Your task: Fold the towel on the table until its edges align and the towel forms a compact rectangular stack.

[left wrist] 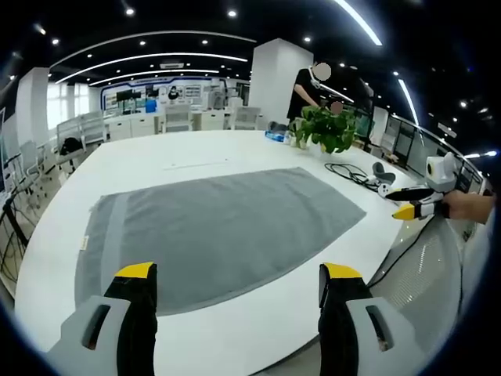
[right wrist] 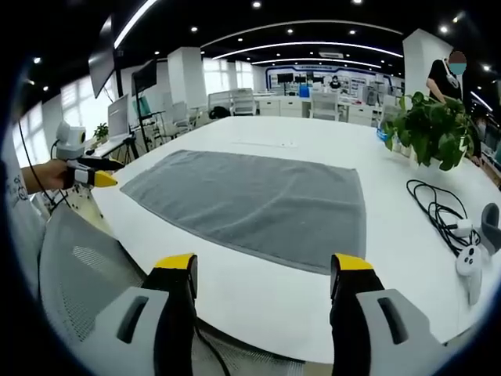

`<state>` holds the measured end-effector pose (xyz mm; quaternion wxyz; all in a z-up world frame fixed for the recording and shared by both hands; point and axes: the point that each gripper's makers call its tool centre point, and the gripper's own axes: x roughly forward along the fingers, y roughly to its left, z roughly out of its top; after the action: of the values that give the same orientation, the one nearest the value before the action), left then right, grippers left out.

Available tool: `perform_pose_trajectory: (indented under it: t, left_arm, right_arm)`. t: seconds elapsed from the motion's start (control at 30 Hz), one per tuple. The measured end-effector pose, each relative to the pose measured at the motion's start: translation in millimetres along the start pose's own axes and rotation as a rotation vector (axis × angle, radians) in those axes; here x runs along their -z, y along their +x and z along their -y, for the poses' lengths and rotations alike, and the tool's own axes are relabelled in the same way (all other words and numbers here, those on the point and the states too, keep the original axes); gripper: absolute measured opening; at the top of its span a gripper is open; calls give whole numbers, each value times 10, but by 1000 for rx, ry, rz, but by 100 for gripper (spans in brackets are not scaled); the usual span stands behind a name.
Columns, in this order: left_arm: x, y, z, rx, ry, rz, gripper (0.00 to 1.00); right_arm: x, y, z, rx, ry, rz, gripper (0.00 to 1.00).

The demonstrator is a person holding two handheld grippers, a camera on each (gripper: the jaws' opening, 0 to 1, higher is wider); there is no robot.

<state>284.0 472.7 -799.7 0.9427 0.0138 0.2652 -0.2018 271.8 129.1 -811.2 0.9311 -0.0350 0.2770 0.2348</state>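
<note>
One grey towel lies flat and unfolded on the white counter, near its front edge. One potted plant stands toward the far edge. The left claw and right claw are both spread, holding nothing.

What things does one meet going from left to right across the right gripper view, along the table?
Other tongs held by a hand → grey towel → potted plant → black cable → white controller.
</note>
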Motion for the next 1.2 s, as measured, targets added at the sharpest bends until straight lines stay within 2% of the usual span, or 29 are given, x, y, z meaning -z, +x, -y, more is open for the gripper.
perform_pose_trajectory:
  t: [0.6, 0.9, 1.07, 1.13, 1.2]
  left_arm:
    - [-9, 60, -10, 5, -8, 1, 87]
    - [-8, 191, 126, 28, 6, -12, 87]
    - [-18, 297, 286, 51, 10, -28, 87]
    - [-70, 348, 367, 67, 28, -25, 88]
    - [-115, 387, 408, 76, 38, -21, 88]
  right_arm:
    - [-5, 18, 86, 25, 34, 7, 71]
    - [54, 47, 111, 12, 66, -26, 71]
    - [57, 13, 262, 16, 128, -14, 71]
    - [29, -7, 361, 25, 176, 10, 72]
    - [20, -7, 418, 22, 176, 9, 72]
